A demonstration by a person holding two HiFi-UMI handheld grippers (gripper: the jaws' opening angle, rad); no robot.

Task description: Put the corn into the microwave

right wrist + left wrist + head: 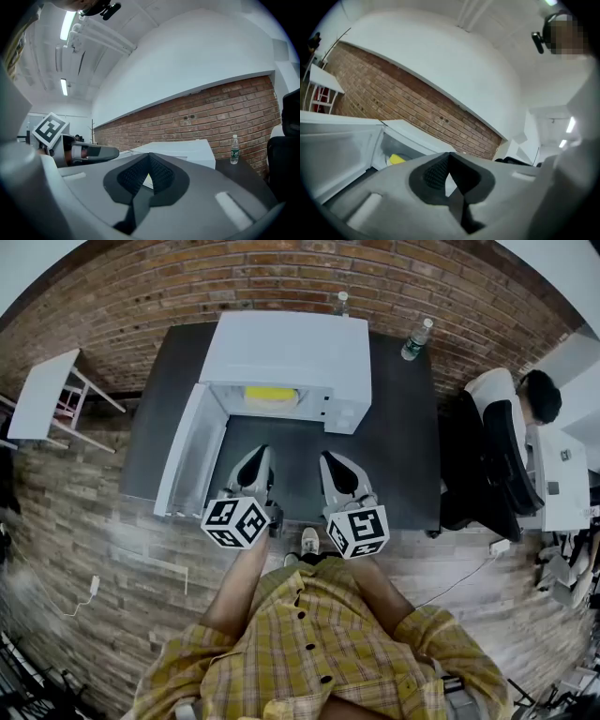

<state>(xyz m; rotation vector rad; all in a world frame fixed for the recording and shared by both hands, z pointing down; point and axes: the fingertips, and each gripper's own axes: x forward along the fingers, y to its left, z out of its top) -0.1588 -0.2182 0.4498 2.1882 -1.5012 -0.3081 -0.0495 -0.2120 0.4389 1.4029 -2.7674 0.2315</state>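
The yellow corn lies inside the white microwave, which stands at the back of the dark table. Its door is swung open to the left. In the left gripper view the corn shows in the cavity beyond the open door. My left gripper and right gripper hover side by side over the table in front of the cavity, both shut and empty. The left gripper points up toward the microwave. Beyond the right gripper are the microwave top and the left gripper.
Two water bottles stand at the table's back edge against the brick wall; one bottle shows in the right gripper view. A person sits in a black chair at the right. A white side table stands at the left.
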